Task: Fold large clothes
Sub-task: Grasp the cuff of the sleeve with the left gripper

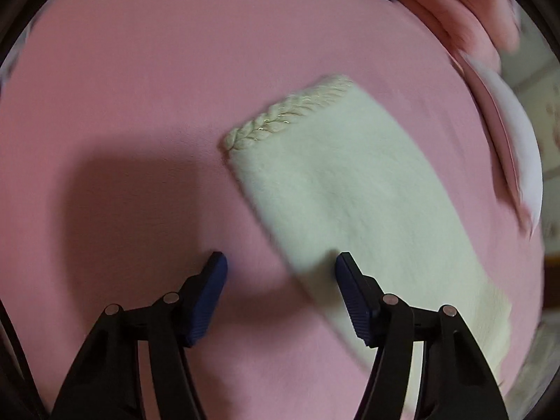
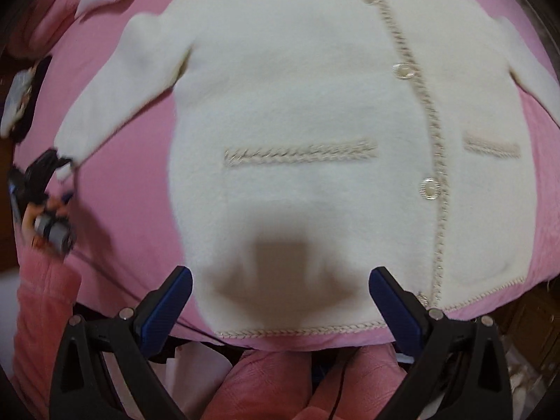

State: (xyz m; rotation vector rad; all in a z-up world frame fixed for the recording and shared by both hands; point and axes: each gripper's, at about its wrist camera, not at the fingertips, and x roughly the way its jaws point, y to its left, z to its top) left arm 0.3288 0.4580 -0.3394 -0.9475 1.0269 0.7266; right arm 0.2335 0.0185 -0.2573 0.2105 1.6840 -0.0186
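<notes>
On the pink bedspread [image 2: 115, 182] the cardigan [image 2: 297, 105] lies collar away, both tools [image 1: 280, 273] [image 2: 280, 287] agape, empty.

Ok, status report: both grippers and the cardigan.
Left gripper open, fingers straddling the sleeve edge, no grip. Right gripper open above the cream cardigan hem. Cardigan flat on pink bedcover, unfolded. Nothing in the way.

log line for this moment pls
cardigan flat on pink sheet | left hand-held gripper open at sleeve | right hand-held gripper open over hem
</notes>
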